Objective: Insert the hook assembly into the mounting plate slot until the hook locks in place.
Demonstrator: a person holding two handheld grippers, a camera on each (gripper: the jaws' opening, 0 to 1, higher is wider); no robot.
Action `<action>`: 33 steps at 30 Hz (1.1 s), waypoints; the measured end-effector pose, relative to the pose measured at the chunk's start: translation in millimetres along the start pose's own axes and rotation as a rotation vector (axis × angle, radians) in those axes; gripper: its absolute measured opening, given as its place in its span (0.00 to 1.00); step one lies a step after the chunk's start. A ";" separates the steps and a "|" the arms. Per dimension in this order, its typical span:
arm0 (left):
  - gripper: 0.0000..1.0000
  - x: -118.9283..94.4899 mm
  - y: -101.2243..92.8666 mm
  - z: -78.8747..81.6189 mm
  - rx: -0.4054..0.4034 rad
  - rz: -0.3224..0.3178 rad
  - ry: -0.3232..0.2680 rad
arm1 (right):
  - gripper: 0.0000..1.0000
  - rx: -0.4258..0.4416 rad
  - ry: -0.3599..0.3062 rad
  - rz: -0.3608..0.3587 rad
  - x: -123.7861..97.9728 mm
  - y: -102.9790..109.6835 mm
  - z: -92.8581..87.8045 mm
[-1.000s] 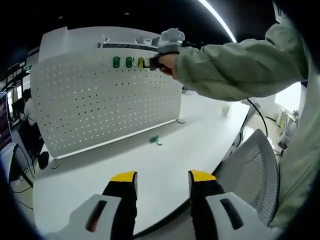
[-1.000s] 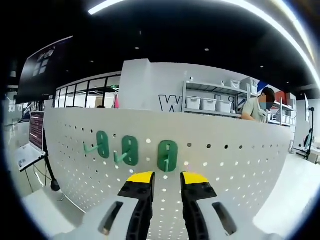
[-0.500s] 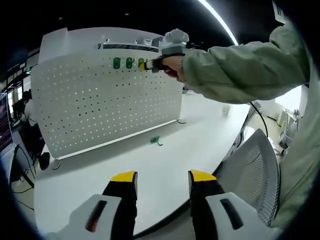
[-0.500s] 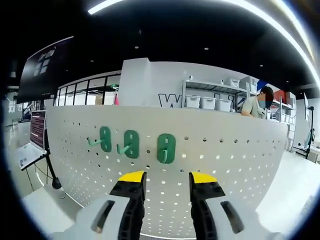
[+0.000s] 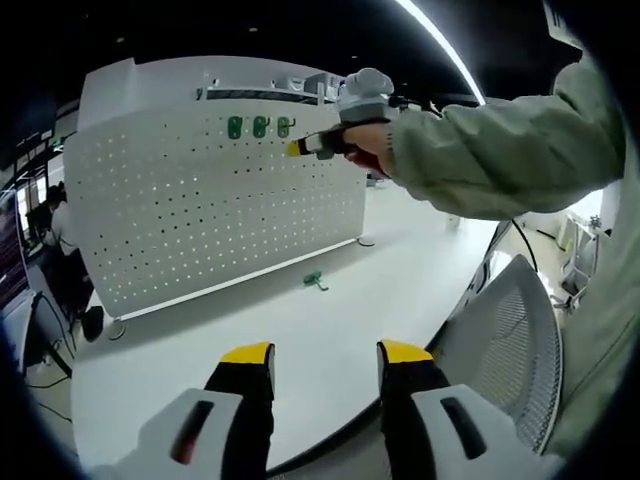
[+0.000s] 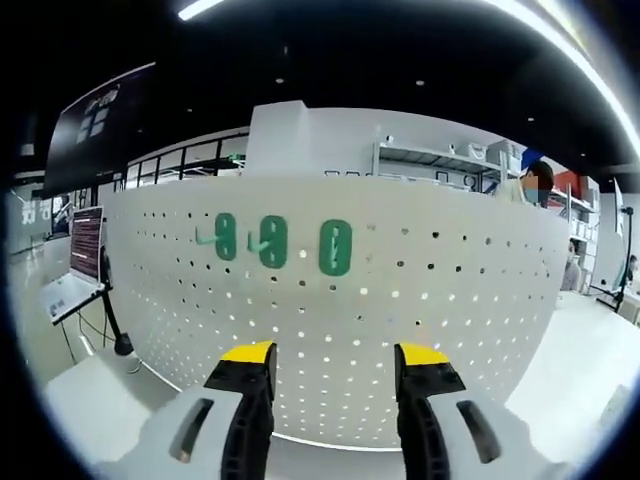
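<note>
Three green hooks (image 6: 335, 248) sit in a row on the white pegboard (image 6: 420, 330), straight ahead of and above the right tongs (image 6: 330, 362), which are released and empty, presumably clear of the seated third hook. A fourth green hook (image 5: 314, 281) lies on the desk (image 5: 300, 340) beyond the left tongs (image 5: 324, 357) (also released, holding nothing).

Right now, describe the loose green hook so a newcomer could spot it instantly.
Find the big white pegboard standing on the white table. In front of its lower right end lies a small green hook, flat on the tabletop. Unlike the three green hooks mounted in a row near the board's top, it is not hung.
</note>
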State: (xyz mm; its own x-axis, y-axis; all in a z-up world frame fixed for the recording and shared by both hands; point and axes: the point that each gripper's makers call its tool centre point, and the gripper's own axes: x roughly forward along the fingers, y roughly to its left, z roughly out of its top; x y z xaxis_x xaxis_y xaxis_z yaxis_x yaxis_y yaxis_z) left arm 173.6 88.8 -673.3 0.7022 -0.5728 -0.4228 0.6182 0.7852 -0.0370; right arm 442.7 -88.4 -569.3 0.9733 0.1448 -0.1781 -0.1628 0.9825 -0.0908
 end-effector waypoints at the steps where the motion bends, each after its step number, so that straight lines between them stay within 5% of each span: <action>1: 0.43 -0.2 0.3 0.0 0.001 0.002 0.000 | 0.48 0.001 0.003 0.005 -2.3 0.5 -2.3; 33: 0.42 -1.0 0.9 9.6 0.012 0.040 -0.020 | 0.48 0.040 0.151 0.160 -94.4 7.2 -83.4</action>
State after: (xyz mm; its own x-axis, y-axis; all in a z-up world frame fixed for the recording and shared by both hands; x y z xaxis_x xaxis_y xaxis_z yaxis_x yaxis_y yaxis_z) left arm 176.9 87.8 -664.3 0.7331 -0.5459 -0.4058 0.5937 0.8046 -0.0098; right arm 336.2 -104.8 -634.9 0.8997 0.2828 -0.3325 -0.3036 0.9527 -0.0113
